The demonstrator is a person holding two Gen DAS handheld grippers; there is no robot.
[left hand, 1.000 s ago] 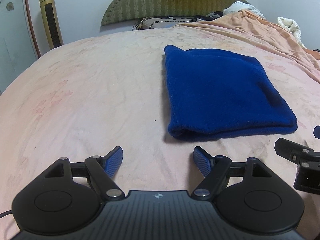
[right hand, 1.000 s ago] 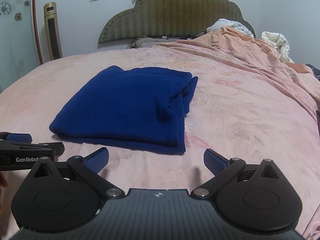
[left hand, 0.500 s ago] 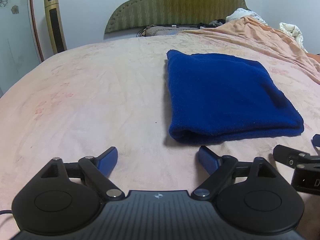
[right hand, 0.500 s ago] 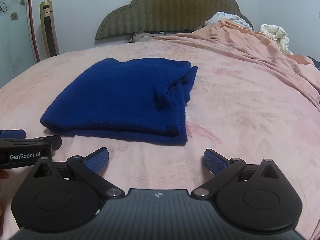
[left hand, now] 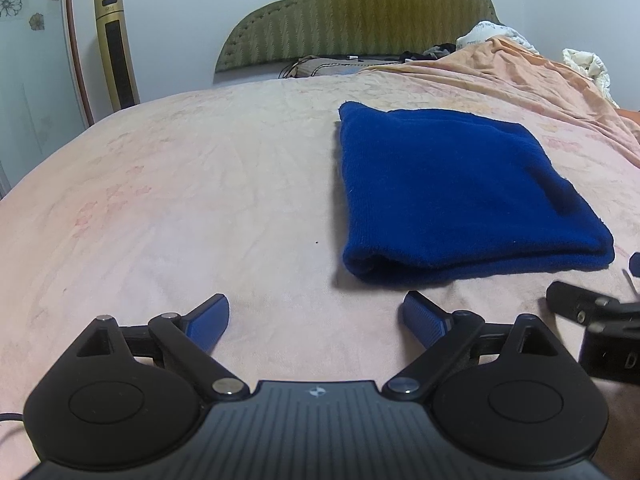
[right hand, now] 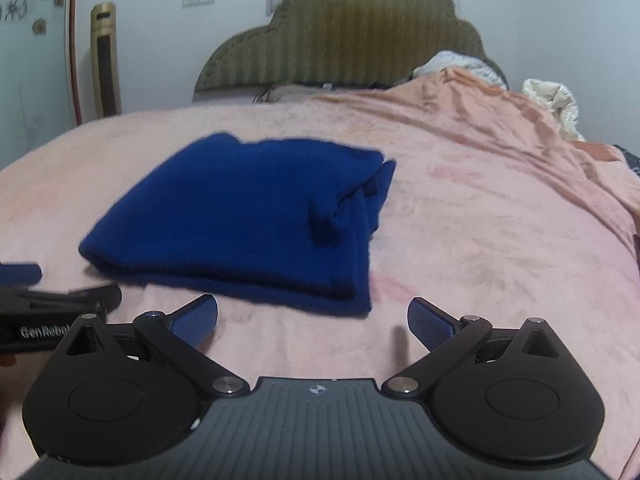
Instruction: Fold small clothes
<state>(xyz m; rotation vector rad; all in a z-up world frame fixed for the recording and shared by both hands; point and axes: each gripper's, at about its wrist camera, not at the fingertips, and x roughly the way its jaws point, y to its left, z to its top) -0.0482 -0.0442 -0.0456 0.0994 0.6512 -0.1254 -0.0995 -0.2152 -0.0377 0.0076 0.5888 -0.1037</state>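
A dark blue knitted garment (left hand: 452, 192) lies folded into a thick rectangle on the pink bed sheet (left hand: 160, 200). In the left wrist view it sits ahead and to the right of my left gripper (left hand: 316, 302), which is open wide over bare sheet with nothing between its blue pads. In the right wrist view the same garment (right hand: 248, 216) lies ahead and left, its near fold just beyond my right gripper (right hand: 313, 305), which is also open and empty. Each gripper shows at the edge of the other's view, side by side and apart from the cloth.
A rumpled orange blanket (right hand: 520, 128) covers the right side of the bed, with a white bundle (left hand: 588, 64) behind it. A green padded headboard (left hand: 360, 12) stands at the far end. A gold tower appliance (left hand: 116, 48) stands against the left wall.
The left gripper's jaws have spread wider. Both grippers have stayed close to where they were, and the blue garment lies as before.
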